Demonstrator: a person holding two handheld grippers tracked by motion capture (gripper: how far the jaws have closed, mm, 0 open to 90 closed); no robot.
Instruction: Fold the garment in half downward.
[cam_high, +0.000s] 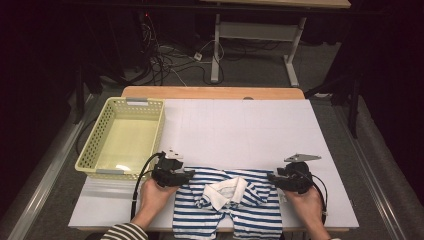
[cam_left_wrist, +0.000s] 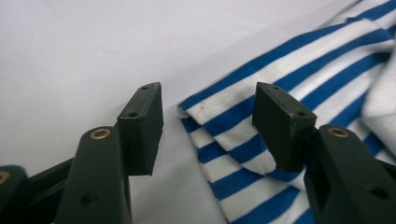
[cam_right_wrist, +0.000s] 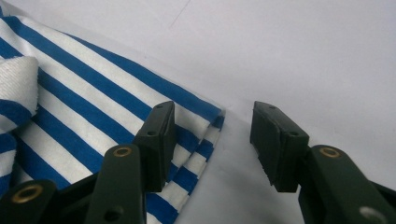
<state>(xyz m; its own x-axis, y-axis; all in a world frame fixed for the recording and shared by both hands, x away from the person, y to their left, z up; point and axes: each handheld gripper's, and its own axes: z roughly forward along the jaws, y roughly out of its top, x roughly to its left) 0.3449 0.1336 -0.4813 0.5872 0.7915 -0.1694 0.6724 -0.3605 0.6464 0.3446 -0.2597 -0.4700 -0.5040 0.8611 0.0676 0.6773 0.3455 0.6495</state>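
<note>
Blue-white striped shirt flat on table, white collar, sleeves folded in.

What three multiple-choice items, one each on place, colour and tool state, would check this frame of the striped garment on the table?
1. Where does the basket stand?
A. At the table's left side, beyond the left tool
B. On top of the garment
C. At the table's right edge

2. What colours are the garment's stripes?
A. Red and black
B. Blue and white
C. Green and yellow

3. How does the left tool stand?
A. Shut on the collar
B. Shut on the basket rim
C. Open, a folded corner of the garment between its jaws

Key: 1 A, the high view shows the yellow basket left of the white sheet; 2 B, blue and white bands show in all three views; 3 C, the left gripper view shows a gap between both pads and the cloth.
</note>
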